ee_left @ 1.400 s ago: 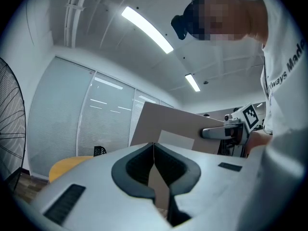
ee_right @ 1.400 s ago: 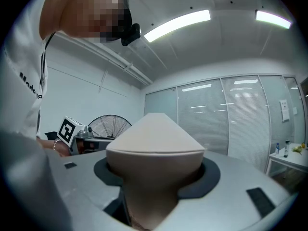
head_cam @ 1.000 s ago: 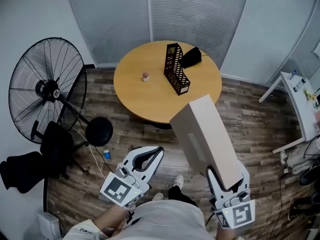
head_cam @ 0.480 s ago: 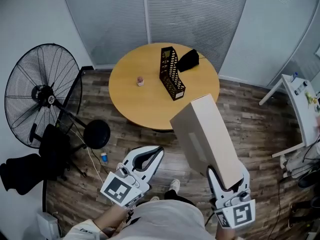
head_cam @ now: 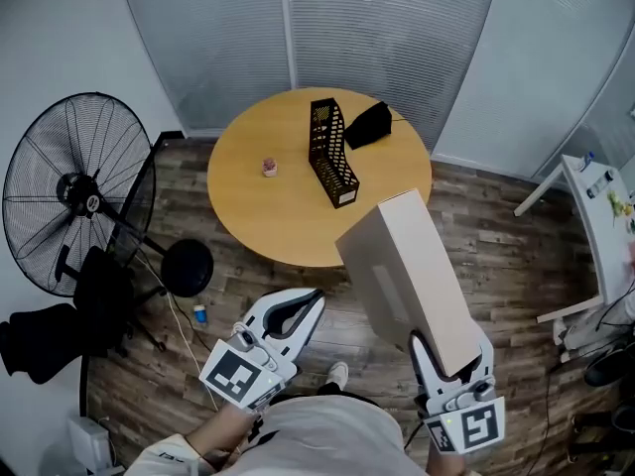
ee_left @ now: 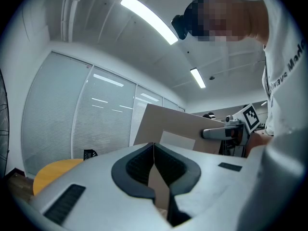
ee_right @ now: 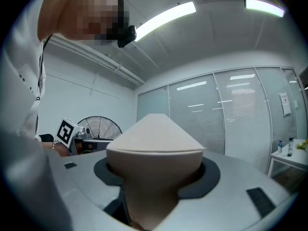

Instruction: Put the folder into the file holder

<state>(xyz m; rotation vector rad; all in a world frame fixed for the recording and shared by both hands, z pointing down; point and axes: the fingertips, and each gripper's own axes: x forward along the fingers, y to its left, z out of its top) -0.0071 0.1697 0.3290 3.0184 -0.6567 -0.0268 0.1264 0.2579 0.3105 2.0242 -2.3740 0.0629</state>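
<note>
A tan box folder (head_cam: 407, 276) stands up out of my right gripper (head_cam: 451, 347), which is shut on its lower end, low right in the head view. The right gripper view shows the folder (ee_right: 154, 148) filling the gap between the jaws of that gripper (ee_right: 156, 171). My left gripper (head_cam: 314, 297) is shut on nothing, to the folder's left; its own view shows the gripper (ee_left: 153, 147) with jaws pressed together and the folder (ee_left: 185, 126) beyond. The black mesh file holder (head_cam: 330, 153) stands on a round wooden table (head_cam: 258, 206), well ahead of both grippers.
A black pouch (head_cam: 367, 124) and a small pink item (head_cam: 269, 168) also lie on the table. A large black floor fan (head_cam: 74, 196) and a round black stool (head_cam: 186, 264) stand to the left. A white desk (head_cam: 595, 216) is at the right, with glass partitions behind.
The table and file holder have shifted a little to the left in the head view. Both grippers keep the same pose, the right one still holding the folder.
</note>
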